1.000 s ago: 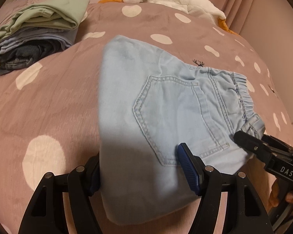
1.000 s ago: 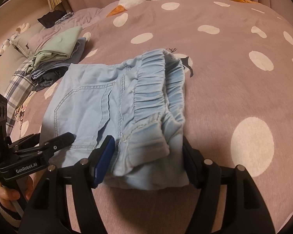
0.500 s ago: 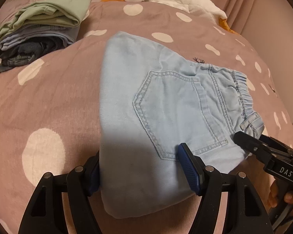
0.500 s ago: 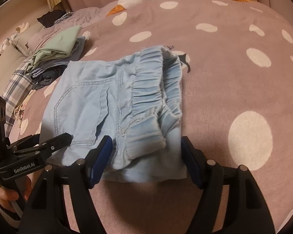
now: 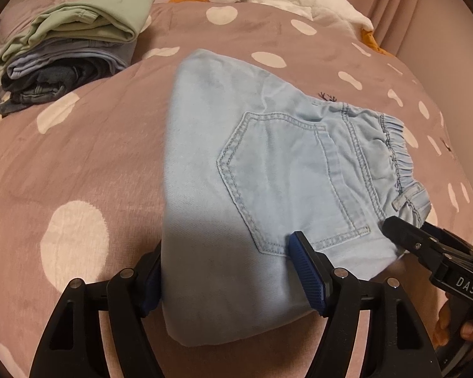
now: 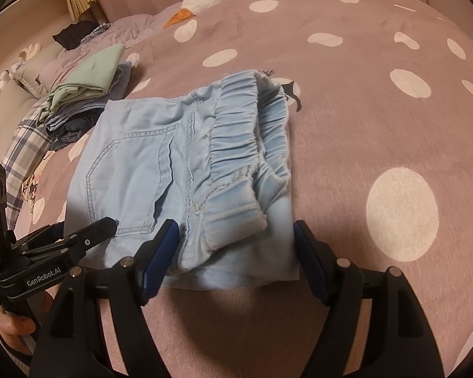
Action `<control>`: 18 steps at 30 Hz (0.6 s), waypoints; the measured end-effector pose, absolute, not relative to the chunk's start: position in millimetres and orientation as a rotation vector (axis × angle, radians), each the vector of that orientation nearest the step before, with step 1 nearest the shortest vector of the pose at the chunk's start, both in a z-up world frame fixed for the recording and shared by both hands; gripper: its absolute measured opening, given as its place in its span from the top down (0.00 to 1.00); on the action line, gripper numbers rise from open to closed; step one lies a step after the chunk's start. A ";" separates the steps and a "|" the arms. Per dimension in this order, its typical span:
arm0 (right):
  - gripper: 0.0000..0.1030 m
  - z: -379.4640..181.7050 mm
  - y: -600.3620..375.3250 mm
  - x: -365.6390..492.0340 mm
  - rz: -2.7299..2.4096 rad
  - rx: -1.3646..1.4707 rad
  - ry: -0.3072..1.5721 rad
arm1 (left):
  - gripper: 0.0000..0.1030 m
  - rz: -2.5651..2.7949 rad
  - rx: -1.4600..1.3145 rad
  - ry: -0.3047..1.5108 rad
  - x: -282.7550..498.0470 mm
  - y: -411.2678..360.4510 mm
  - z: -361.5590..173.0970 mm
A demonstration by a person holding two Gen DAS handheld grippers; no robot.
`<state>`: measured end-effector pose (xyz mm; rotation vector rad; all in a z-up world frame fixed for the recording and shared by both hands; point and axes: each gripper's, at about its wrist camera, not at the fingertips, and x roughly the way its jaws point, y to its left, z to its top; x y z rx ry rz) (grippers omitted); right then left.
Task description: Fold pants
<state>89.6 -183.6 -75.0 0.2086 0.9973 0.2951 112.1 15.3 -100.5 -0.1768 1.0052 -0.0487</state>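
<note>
Left claw [image 5: 230, 271] and right claw [image 6: 233, 252] straddle the near edge of the folded pants [image 5: 268, 182], jaws apparently released, likely to square the bundle on the bed [image 5: 78, 163]. Far left: clothes stack [image 5: 69, 56].

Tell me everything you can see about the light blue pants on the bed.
The pants are pale blue, soft denim by the look, folded into a compact stack on the spotted bedspread. A stitched back pocket faces up, and the gathered elastic waistband lies at one end, doubled over. The near edge sits between the open fingers of the left hand-held gripper and the right hand-held gripper; neither visibly presses the cloth.
</note>
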 end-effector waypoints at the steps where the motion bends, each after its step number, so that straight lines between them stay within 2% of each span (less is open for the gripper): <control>1: 0.27 -75.1 -183.6 89.8 0.294 0.210 0.998 | 0.30 -0.046 -0.177 1.007 112.3 15.1 -100.4; 8: 0.27 -75.5 -184.4 90.7 0.289 0.212 1.004 | 0.29 -0.041 -0.174 1.007 110.4 13.2 -100.5; 11: 0.26 -76.8 -184.6 91.5 0.289 0.219 1.006 | 0.23 -0.030 -0.171 1.004 111.1 14.3 -102.6; 18: 0.26 -75.5 -184.1 92.4 0.276 0.205 1.013 | 0.22 -0.023 -0.163 1.009 111.9 14.6 -102.9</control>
